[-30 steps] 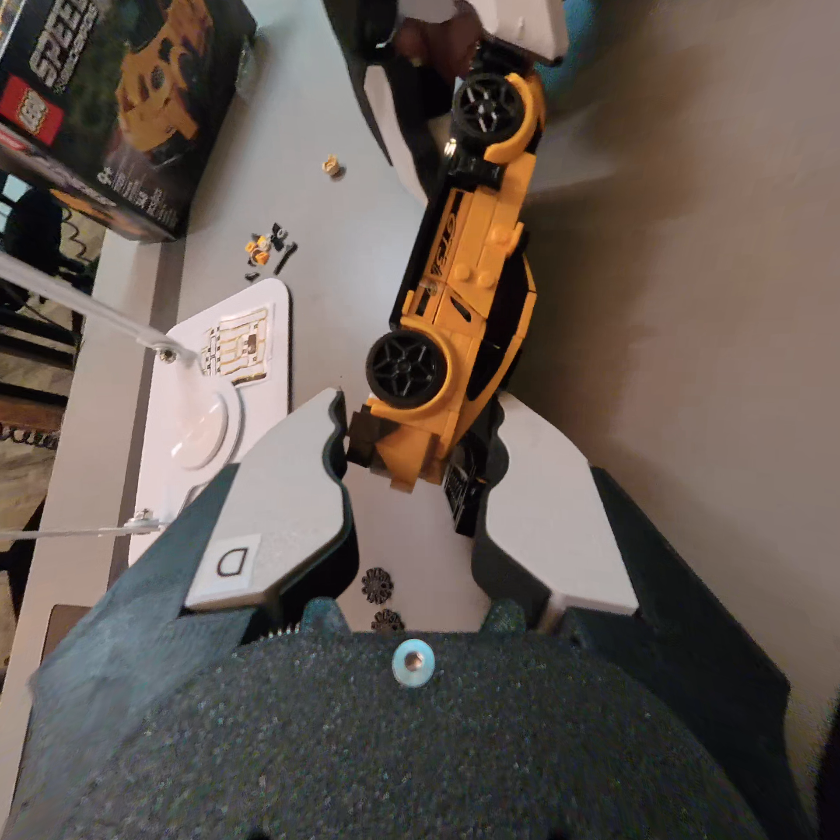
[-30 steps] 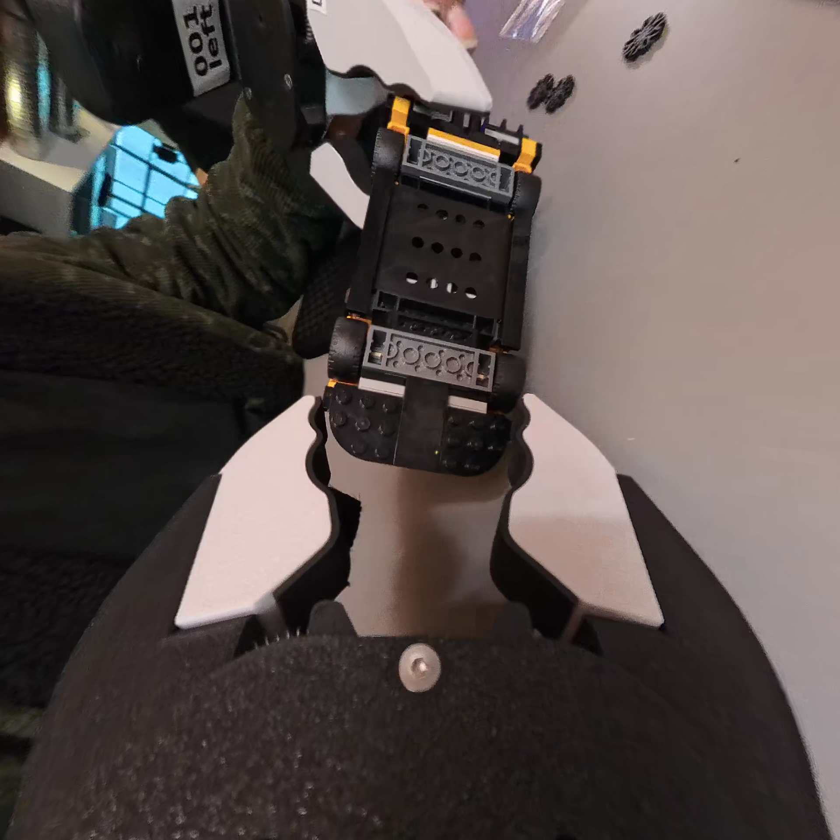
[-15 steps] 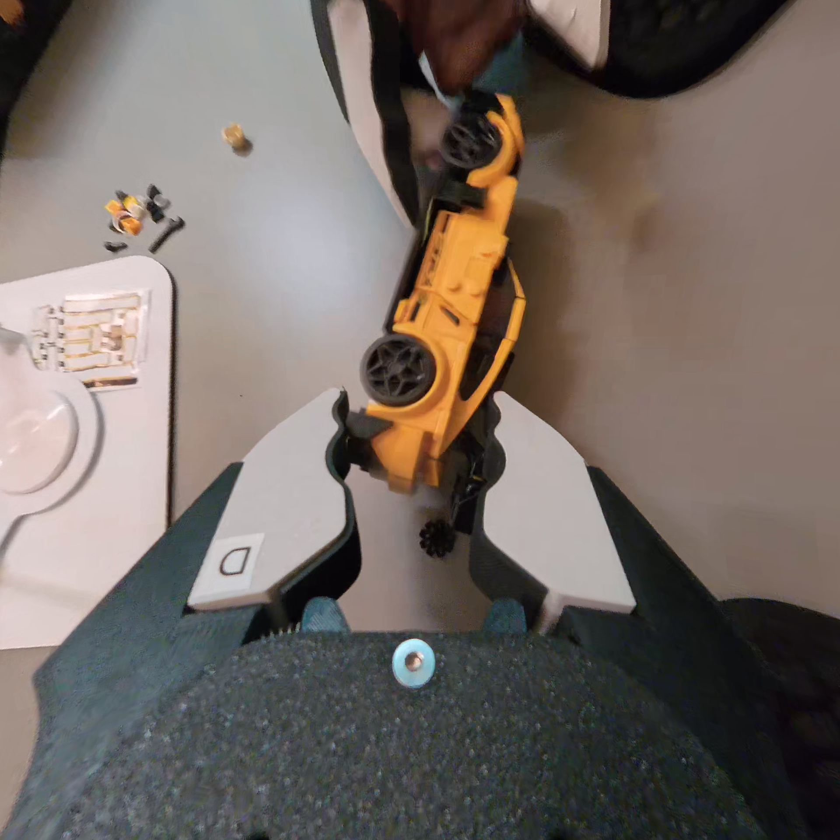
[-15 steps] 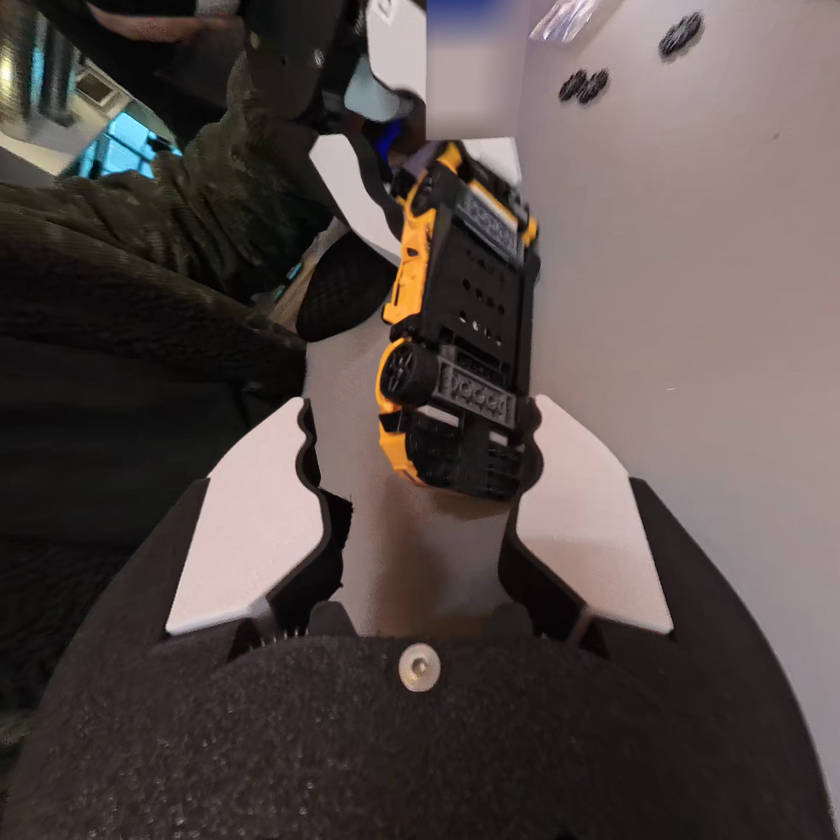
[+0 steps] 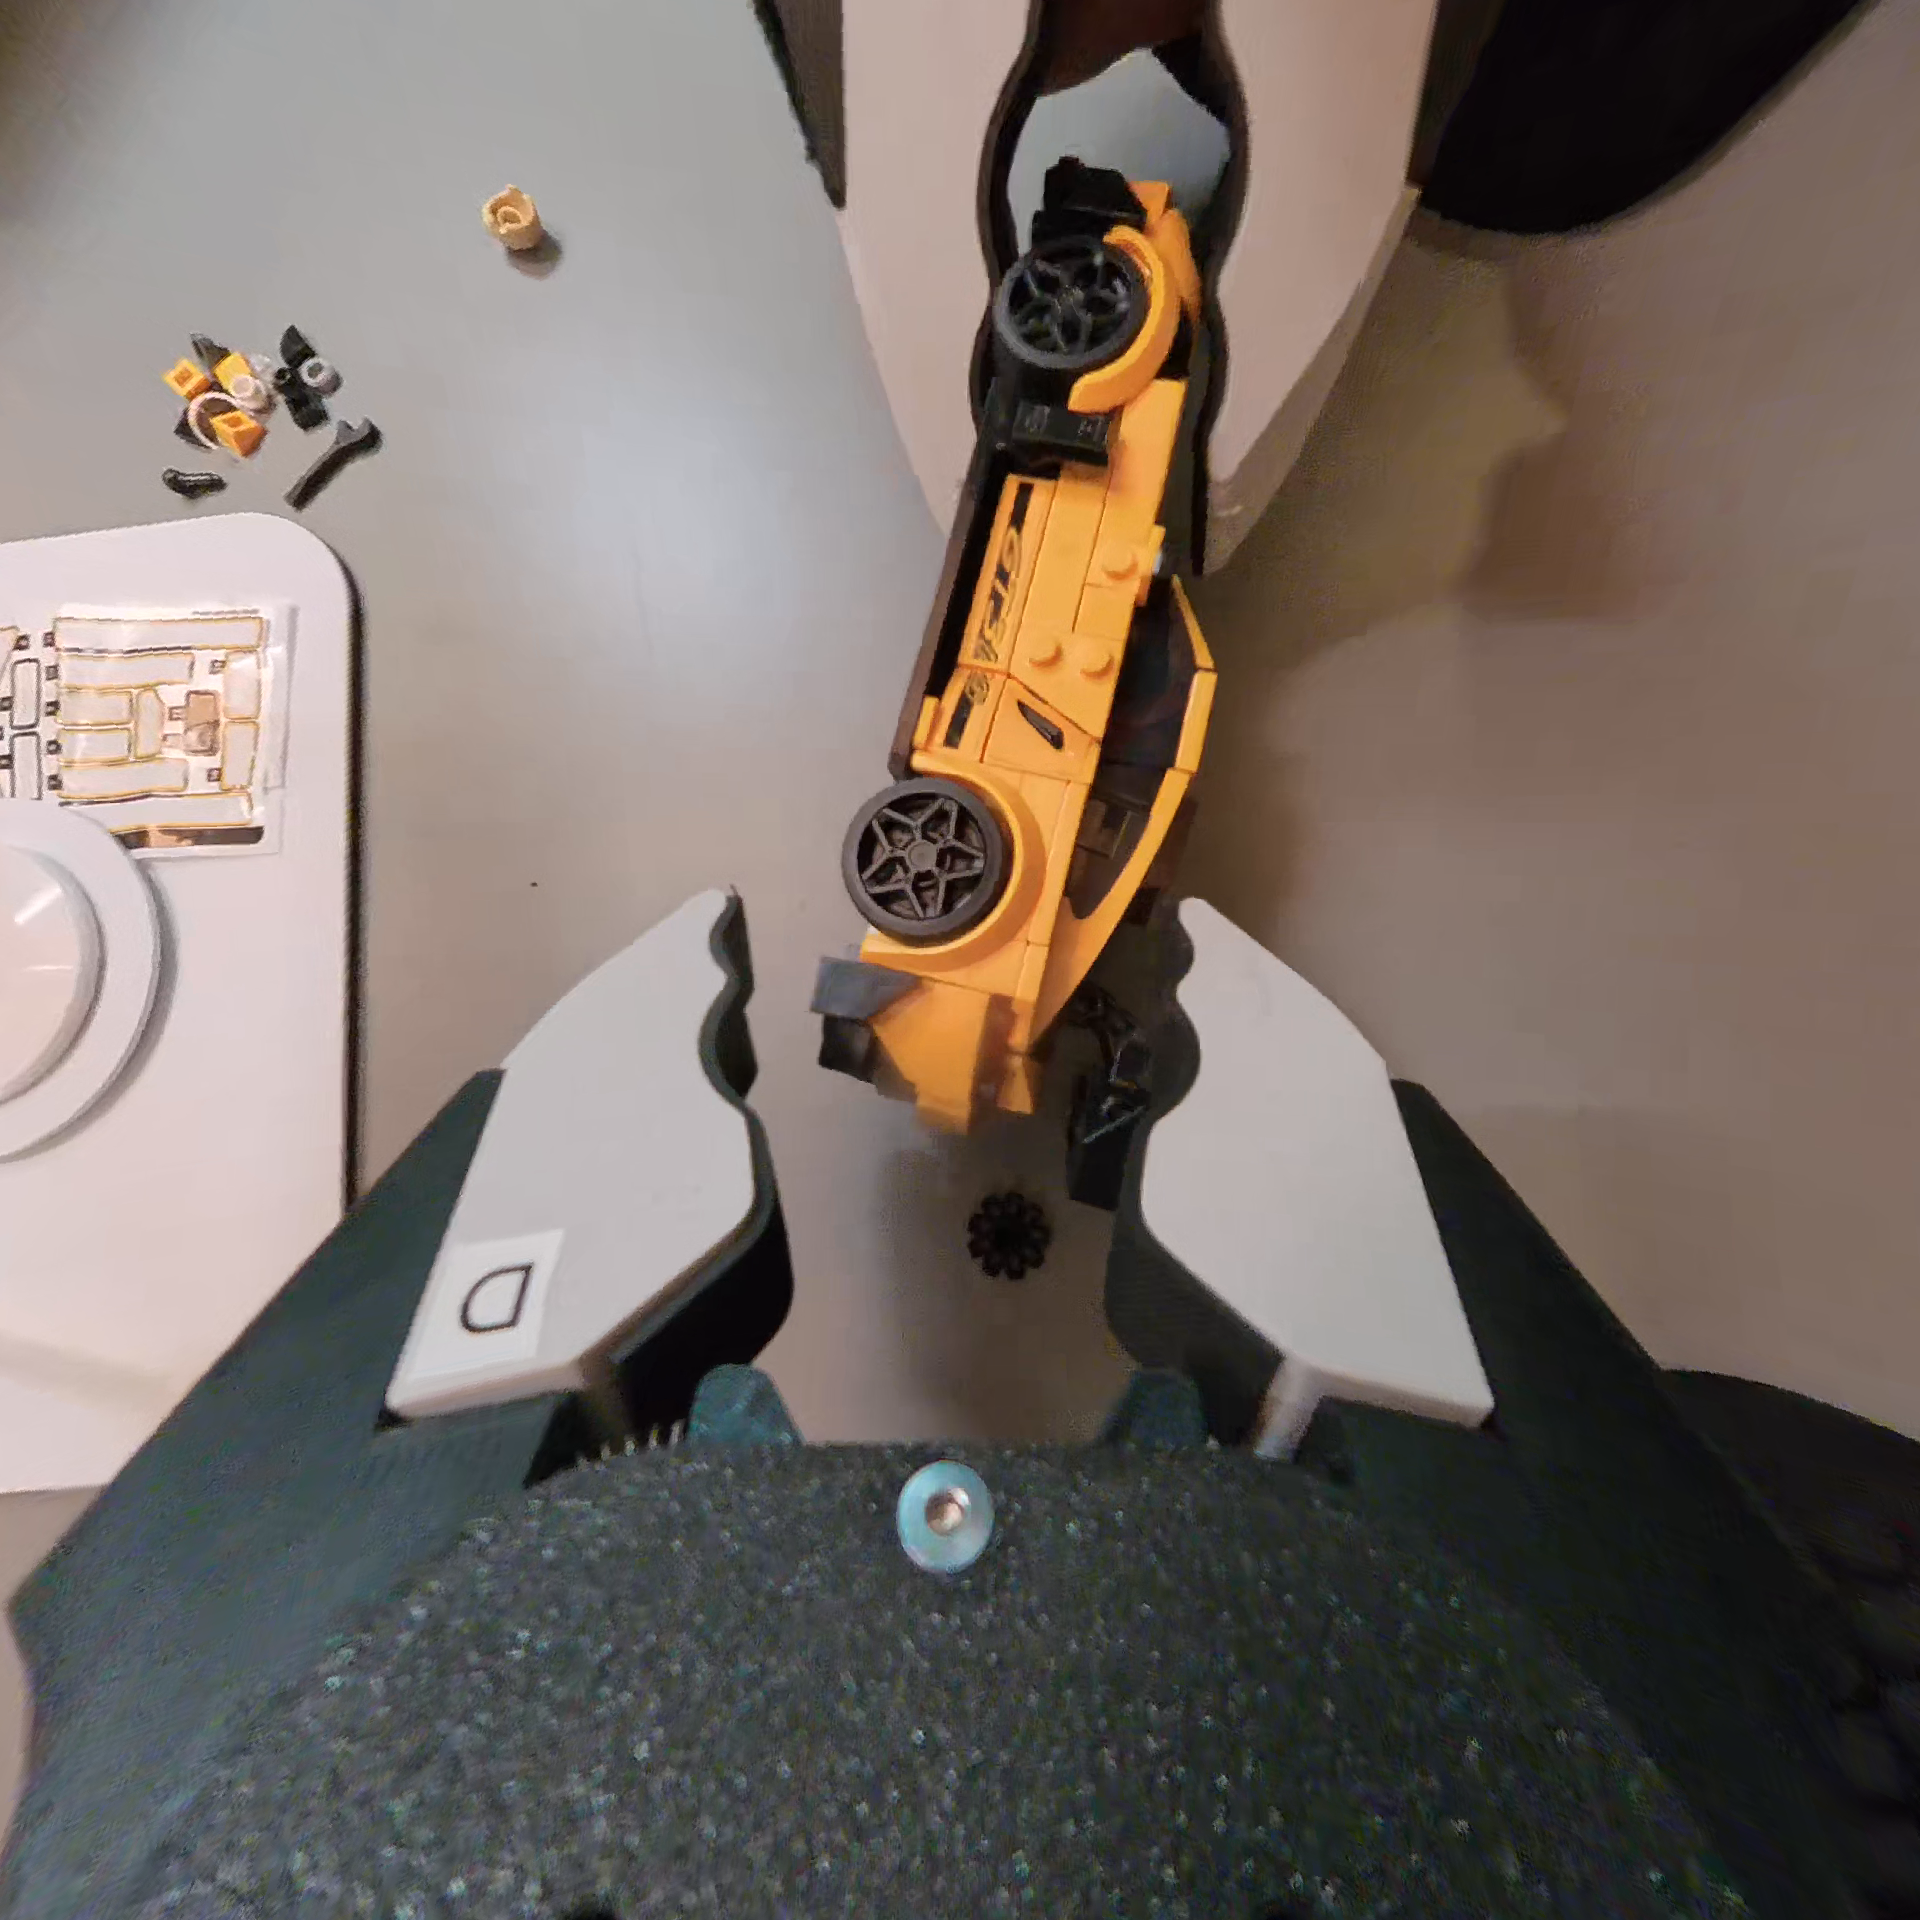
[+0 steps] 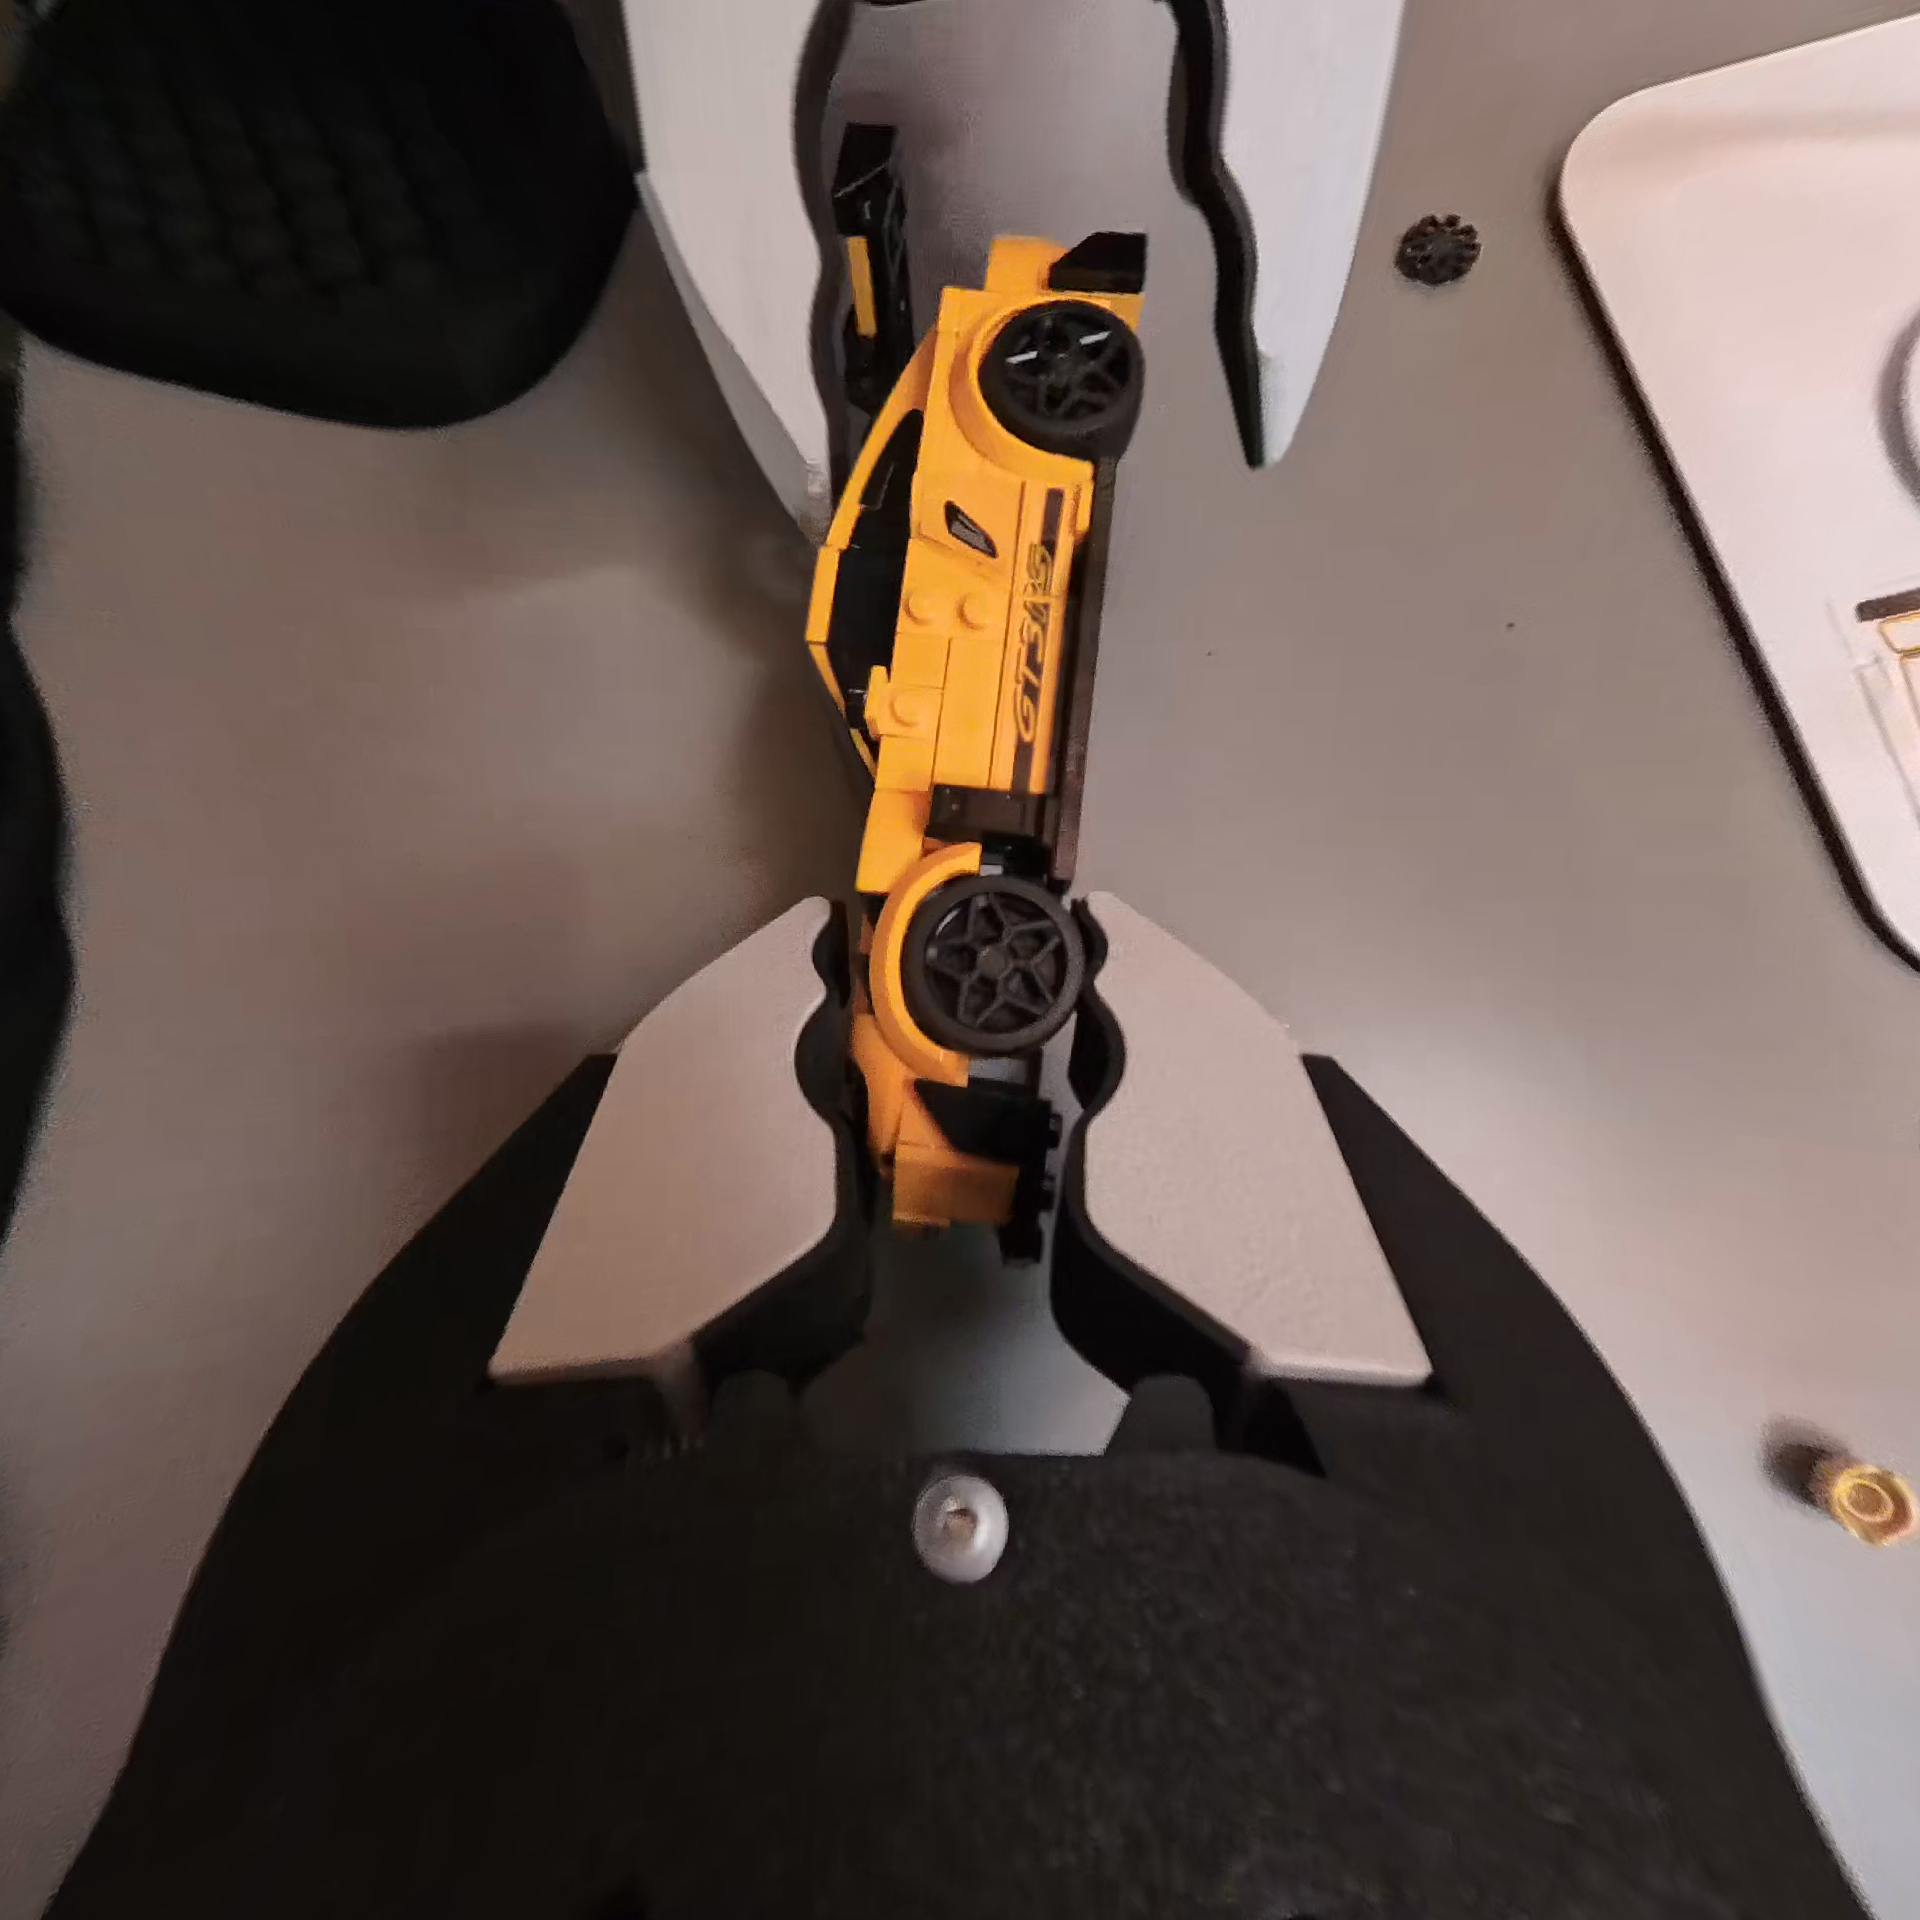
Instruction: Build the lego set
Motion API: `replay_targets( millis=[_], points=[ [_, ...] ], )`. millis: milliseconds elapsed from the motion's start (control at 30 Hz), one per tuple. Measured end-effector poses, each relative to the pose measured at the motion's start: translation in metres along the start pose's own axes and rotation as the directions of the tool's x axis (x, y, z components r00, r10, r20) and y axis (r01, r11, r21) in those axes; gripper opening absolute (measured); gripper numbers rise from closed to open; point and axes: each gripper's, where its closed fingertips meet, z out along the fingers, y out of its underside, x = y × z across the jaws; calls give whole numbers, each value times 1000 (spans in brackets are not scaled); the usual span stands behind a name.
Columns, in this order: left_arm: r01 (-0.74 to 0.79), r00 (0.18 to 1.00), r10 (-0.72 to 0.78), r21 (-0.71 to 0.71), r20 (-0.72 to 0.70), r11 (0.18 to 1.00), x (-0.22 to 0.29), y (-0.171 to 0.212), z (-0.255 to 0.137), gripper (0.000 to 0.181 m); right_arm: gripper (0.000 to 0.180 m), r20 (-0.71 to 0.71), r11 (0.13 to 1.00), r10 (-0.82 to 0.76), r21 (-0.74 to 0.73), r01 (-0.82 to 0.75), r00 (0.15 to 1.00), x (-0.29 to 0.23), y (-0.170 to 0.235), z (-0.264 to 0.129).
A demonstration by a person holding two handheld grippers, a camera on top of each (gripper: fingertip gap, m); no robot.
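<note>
The yellow and black Lego car (image 5: 1049,644) hangs above the grey table (image 5: 623,520), its side with both black wheels facing the cameras. My right gripper (image 6: 956,925) is shut on one end of the car (image 6: 966,644), one finger on the roof side and one on the underside by a wheel; it also shows at the top of the left wrist view (image 5: 1086,499). My left gripper (image 5: 956,914) is open around the other end, with its left finger clear of the car. It shows at the top of the right wrist view (image 6: 1039,473).
A white tray (image 5: 312,935) with a sticker sheet (image 5: 166,717) lies at the left; it also shows in the right wrist view (image 6: 1714,416). Several small loose pieces (image 5: 260,405) and a tan round piece (image 5: 512,216) lie beyond it. A black round piece (image 5: 1008,1233) lies under the car. A gold piece (image 6: 1860,1496) lies lower right. My hands' fingertips stand some 8 centimeters from each other. From my left tips it is roughly 7 centimeters to the black round piece (image 5: 1008,1233); from my right, 15 centimeters.
My right gripper has turned around the car and closed on it. The car now shows its side instead of its underside. My left gripper's fingers have spread wider. Both views now look down on the table.
</note>
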Motion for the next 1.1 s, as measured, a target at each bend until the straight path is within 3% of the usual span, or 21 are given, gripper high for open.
replay_targets(
  millis=[133,233,433,833,1100],
  points=[
    [-2,1000,0,117,16,993,5,-15,-23,79,35,198,993,121,-11,-122,973,6,1,-7],
    [-49,996,37,155,77,987,10,-17,-37,80,35,369,960,275,-56,-274,888,13,1,-12],
    [27,987,-55,175,153,984,-6,10,-24,86,38,544,938,339,-133,-321,767,23,1,-10],
    [200,969,-225,216,101,956,-22,25,5,84,62,328,968,227,-175,-178,917,56,7,3],
    [244,954,-272,197,128,949,-31,28,6,76,63,207,984,138,-140,-111,968,58,5,1]
  ],
)
